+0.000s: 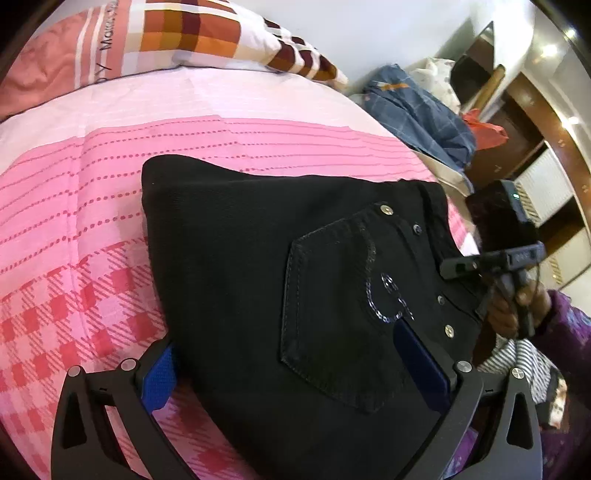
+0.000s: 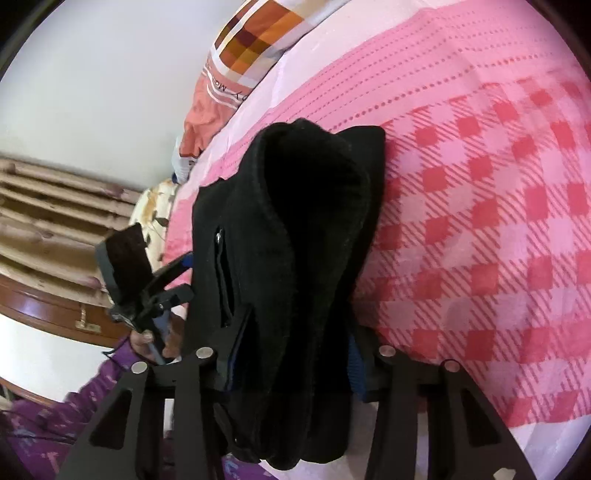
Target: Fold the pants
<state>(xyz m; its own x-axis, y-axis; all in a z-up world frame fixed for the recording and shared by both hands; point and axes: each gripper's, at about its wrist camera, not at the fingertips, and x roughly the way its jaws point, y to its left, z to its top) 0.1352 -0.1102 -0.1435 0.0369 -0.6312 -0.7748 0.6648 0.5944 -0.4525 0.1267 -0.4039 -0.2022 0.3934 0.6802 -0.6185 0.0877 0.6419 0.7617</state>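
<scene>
On the left, my left tool [image 1: 295, 373] stood spread as wide as it goes, its blue pads [image 1: 159, 376] straddling the near edge of the black pants [image 1: 240, 258] without pinching them; one pad sat over the pink bedspread [image 1: 74, 221], the other over the back pocket [image 1: 332, 314]. The pants lay on the bed as a compact folded stack, pocket face up, with the patterned pillow [image 1: 207, 33] well beyond. To the right, my right tool [image 2: 291, 362] had its jaws drawn in on the thick bundled end of the pants, fabric filling the gap between the pads, so I read that as a grip on the stack. I judged the fold nearly complete, in its last doubling or tidying step. The next move probably called for carrying the gripped end over squarely, keeping the layers aligned, then releasing and pressing flat with the free left tool.
</scene>
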